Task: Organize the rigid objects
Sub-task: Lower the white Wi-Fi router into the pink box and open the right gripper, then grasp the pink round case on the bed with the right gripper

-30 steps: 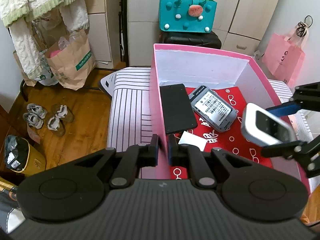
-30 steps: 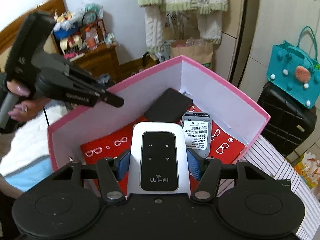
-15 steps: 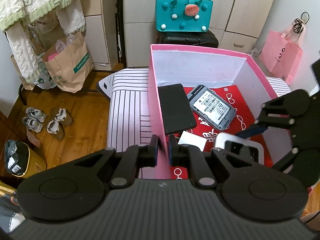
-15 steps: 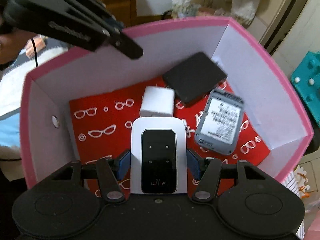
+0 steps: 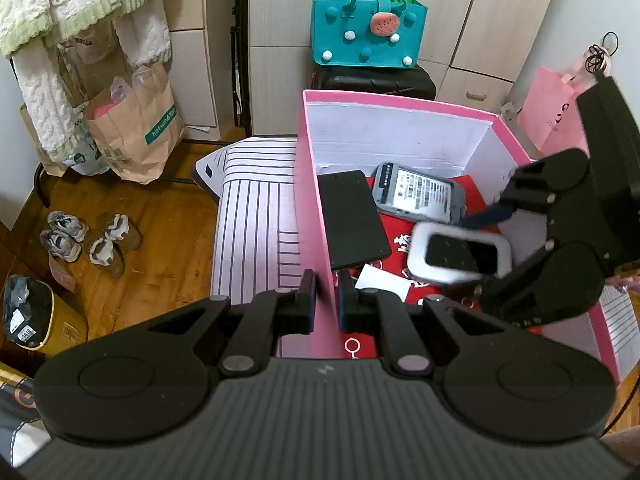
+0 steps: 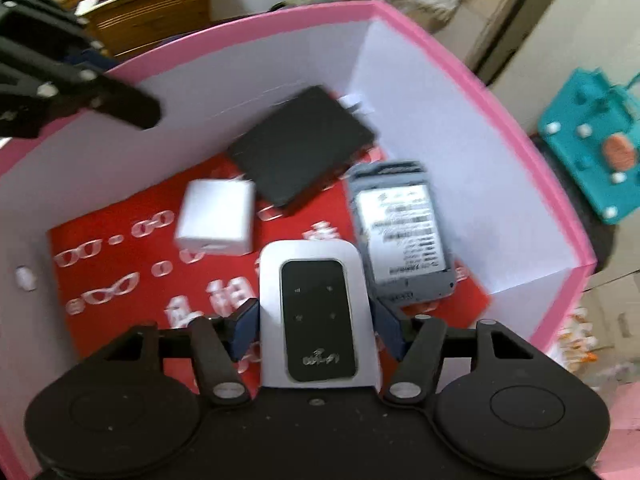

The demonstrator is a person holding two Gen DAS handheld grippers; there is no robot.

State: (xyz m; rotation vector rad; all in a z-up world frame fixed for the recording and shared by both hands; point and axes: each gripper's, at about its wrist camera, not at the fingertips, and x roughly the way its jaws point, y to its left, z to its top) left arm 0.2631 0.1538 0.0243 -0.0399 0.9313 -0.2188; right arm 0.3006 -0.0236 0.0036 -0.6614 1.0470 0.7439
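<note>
- My right claw is clamped on the white Wi-Fi router, inside the pink box.
- My left claw pinches the box's wall.
- Risk: the router could land on the grey device at one o'clock.

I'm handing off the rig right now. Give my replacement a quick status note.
Left gripper: shut on the pink box wall, steadying it.
Right gripper: shut on the Wi-Fi router, low inside the box, not yet released.
Already in the box: black slab, grey device, white cube.
Left: set the router on the red liner, open, withdraw.
</note>
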